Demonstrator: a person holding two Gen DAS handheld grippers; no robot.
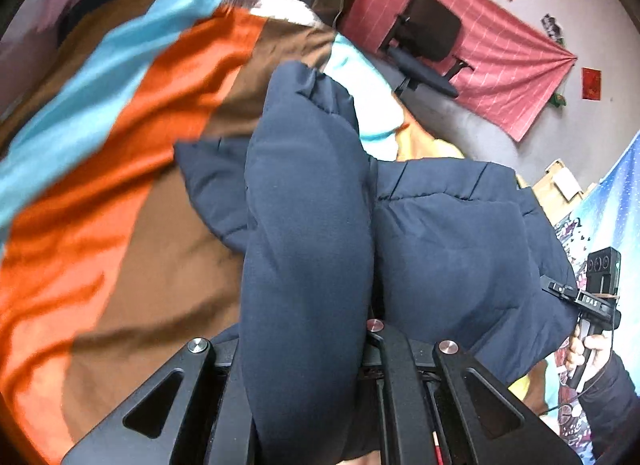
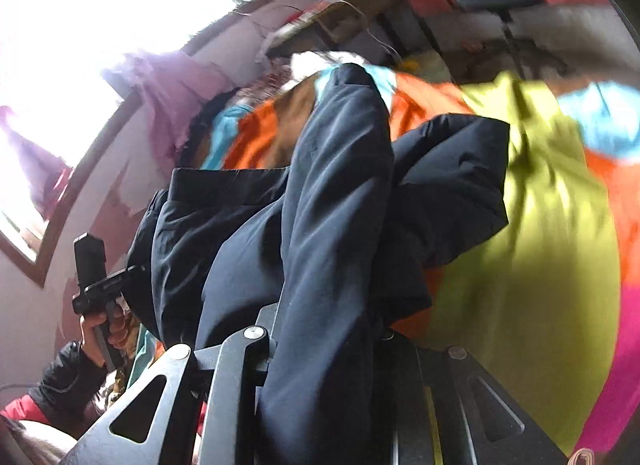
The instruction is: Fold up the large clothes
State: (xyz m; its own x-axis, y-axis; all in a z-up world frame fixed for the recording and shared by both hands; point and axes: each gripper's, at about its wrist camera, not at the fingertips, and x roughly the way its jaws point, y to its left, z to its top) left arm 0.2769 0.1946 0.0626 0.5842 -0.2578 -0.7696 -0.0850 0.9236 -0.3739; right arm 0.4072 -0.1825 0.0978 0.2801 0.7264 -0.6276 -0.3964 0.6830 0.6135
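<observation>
A large navy puffer jacket (image 1: 448, 249) hangs over a striped bedcover (image 1: 132, 153). My left gripper (image 1: 316, 349) is shut on a thick fold of the jacket that fills the gap between its fingers and hides the tips. My right gripper (image 2: 320, 349) is shut on another part of the same jacket (image 2: 332, 201), lifted above the bed. In the left wrist view the right gripper (image 1: 560, 289) shows at the right edge, clamped on the jacket's edge. In the right wrist view the left gripper (image 2: 134, 271) shows at the left, gripping the jacket's edge.
The bedcover (image 2: 532, 225) has orange, brown, blue and yellow-green stripes. A black office chair (image 1: 428, 41) stands before a pink wall cloth (image 1: 504, 49). A bright window (image 2: 80, 25) is on the left. A cluttered desk (image 2: 332, 17) stands behind the bed.
</observation>
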